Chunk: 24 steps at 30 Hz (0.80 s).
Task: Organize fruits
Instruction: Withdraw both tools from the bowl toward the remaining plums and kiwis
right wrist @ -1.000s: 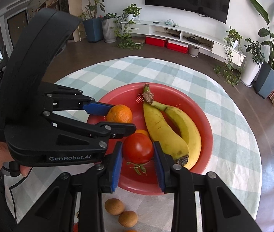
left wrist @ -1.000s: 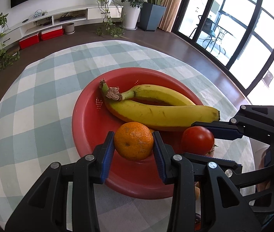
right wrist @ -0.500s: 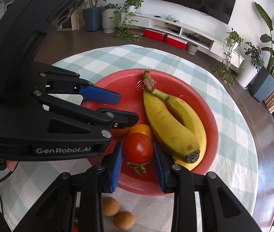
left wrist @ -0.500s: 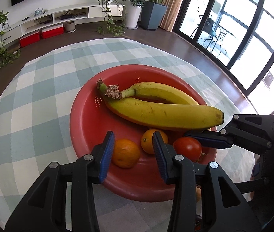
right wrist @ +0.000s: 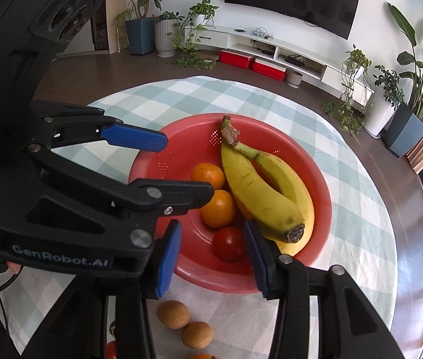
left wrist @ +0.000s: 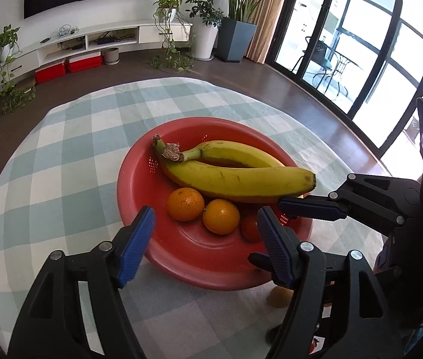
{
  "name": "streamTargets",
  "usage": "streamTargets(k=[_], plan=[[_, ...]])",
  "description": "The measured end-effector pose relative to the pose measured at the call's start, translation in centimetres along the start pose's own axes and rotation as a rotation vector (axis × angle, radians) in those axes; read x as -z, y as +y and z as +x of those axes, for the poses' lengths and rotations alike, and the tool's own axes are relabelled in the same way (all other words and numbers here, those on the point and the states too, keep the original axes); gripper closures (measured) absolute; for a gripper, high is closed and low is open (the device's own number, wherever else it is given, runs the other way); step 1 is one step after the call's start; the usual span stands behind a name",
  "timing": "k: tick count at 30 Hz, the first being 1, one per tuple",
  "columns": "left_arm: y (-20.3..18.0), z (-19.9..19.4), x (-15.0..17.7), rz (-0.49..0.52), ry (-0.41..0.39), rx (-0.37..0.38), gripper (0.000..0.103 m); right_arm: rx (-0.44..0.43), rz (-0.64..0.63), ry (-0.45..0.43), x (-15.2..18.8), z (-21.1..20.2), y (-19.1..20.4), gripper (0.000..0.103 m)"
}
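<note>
A red bowl (left wrist: 133, 179) (right wrist: 151, 167) on the checked cloth holds two bananas (left wrist: 235, 176) (right wrist: 256, 191), two oranges (left wrist: 185, 204) (left wrist: 221, 216) (right wrist: 207, 176) (right wrist: 218, 208) and a tomato (right wrist: 228, 243). In the left wrist view the tomato (left wrist: 248, 229) is half hidden behind a finger. My left gripper (left wrist: 205, 214) (right wrist: 188, 167) hangs over the bowl's near rim, its jaws opening, nothing pressed between them. My right gripper (right wrist: 211, 230) (left wrist: 271, 233) hovers just above the tomato, its jaws opening too; the pads stand clear of it.
Two brown round fruits (right wrist: 173, 314) (right wrist: 196, 334) lie on the cloth in front of the bowl, one also seen in the left wrist view (left wrist: 280, 296). A red fruit (right wrist: 111, 350) and an orange one (right wrist: 202, 356) peek in at the bottom edge. The round table's edge drops to dark floor.
The left gripper let go of the orange, which now lies in the bowl beside the other one, then opened wide and drew back. The right gripper let go of the tomato, now resting in the bowl.
</note>
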<state>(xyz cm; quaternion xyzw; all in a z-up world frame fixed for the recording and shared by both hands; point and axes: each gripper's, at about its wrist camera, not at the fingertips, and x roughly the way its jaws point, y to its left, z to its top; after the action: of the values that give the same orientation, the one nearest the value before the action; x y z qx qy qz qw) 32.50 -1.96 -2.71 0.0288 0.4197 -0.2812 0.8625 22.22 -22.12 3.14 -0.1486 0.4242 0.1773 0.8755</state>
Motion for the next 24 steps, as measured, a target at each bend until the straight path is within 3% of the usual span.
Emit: streamTargets(k=[4, 6, 8, 14, 19, 24], plan=[[-0.2, -3.0, 0.9, -0.021, -0.066, -0.027, 0.007, -0.004, 0.026, -0.072, 0.2, -2.2, 0.1, 0.038], [-0.3, -4.5, 1.6, -0.031, -0.095, -0.043, 0.0, 0.003, 0.051, -0.132, 0.6, -3.9, -0.2, 0.025], [-0.4, -6.2, 2.5, -0.052, -0.137, -0.04, 0.0, -0.003, 0.071, -0.167, 1.2, -5.3, -0.5, 0.019], [-1.7, -9.4, 5.9, -0.051, -0.153, -0.079, 0.0, 0.017, 0.174, -0.257, 4.7, -9.2, -1.9, 0.015], [-3.6, -10.3, 10.0, -0.06, -0.131, -0.059, 0.0, 0.0, 0.306, -0.26, 9.0, -10.9, -2.8, 0.013], [-6.1, -9.4, 14.6, -0.035, -0.052, -0.022, 0.0, -0.026, 0.384, -0.221, 13.1, -10.9, -2.6, 0.013]])
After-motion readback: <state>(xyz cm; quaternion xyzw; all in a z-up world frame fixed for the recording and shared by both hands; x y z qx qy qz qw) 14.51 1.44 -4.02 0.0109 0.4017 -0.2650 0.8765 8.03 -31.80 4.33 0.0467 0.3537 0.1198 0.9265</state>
